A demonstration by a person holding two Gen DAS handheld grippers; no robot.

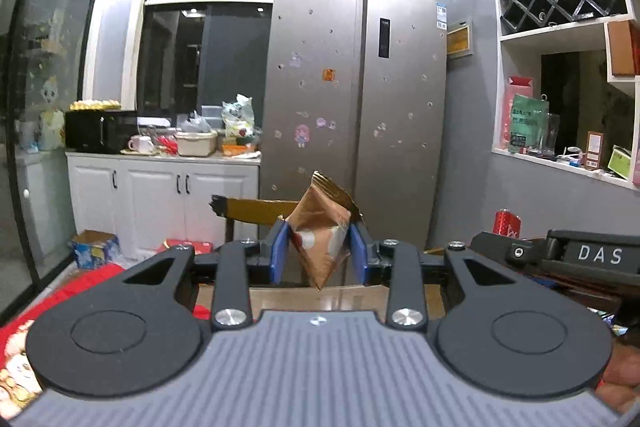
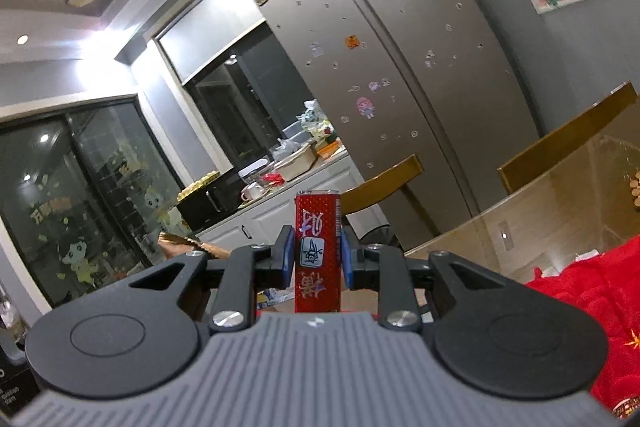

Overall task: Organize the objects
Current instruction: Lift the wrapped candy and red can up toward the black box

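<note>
Setting: a kitchen is shown, with a steel two-door refrigerator (image 1: 354, 107) behind and a wooden table (image 2: 560, 211) below
Left gripper (image 1: 320, 251): a brown snack packet (image 1: 322, 231) is pinched between its blue pads; the packet is held clear above the table, in front of a wooden chair (image 1: 256, 213)
Right gripper (image 2: 314, 255): a slim red can (image 2: 317, 251) is clamped upright between its pads; the can is held aloft
Periphery: a red cloth (image 2: 592, 291) is seen on the table at the right

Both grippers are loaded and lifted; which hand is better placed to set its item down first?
Probably the right. Its gripper holds the red can upright beside the glass-topped table. The left gripper grips a tilted brown snack packet, which would likely land less neatly.
</note>
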